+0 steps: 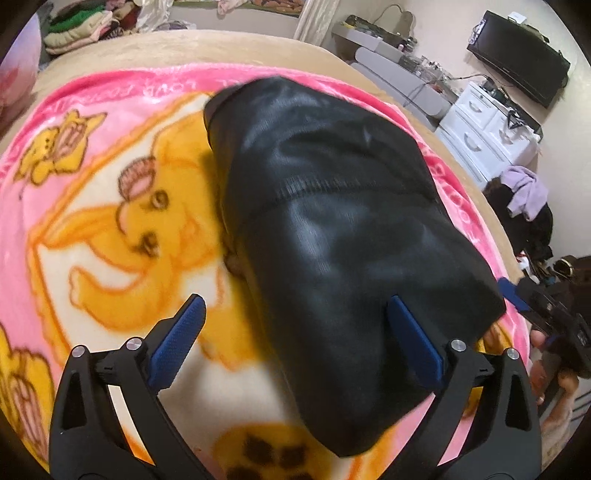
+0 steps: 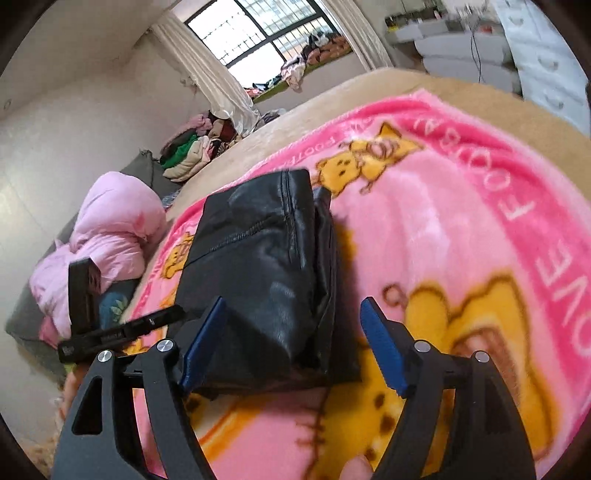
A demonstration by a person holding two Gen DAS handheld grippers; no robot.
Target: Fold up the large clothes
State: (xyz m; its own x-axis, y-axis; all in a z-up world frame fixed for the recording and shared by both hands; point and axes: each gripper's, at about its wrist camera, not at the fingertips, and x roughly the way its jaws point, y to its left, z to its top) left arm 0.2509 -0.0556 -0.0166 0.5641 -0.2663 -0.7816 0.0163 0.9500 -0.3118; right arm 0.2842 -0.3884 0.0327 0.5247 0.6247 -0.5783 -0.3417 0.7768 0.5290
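A black leather-like garment [image 1: 332, 221] lies folded into a thick bundle on a pink and yellow cartoon blanket [image 1: 110, 221]. My left gripper [image 1: 295, 306] is open and empty just above its near end. In the right wrist view the same garment [image 2: 266, 266] lies on the blanket [image 2: 461, 221], and my right gripper [image 2: 295, 306] is open and empty over its near right edge. The right gripper also shows at the right edge of the left wrist view [image 1: 546, 306]. The left gripper shows at the left of the right wrist view [image 2: 110, 325].
The blanket lies on a beige bed [image 1: 258, 44]. A pile of folded clothes [image 1: 81, 26] sits at the far side. A white dresser [image 1: 487, 129] and clothes on the floor [image 1: 524, 192] stand to the right. A pink quilt [image 2: 110, 229] lies beside the bed.
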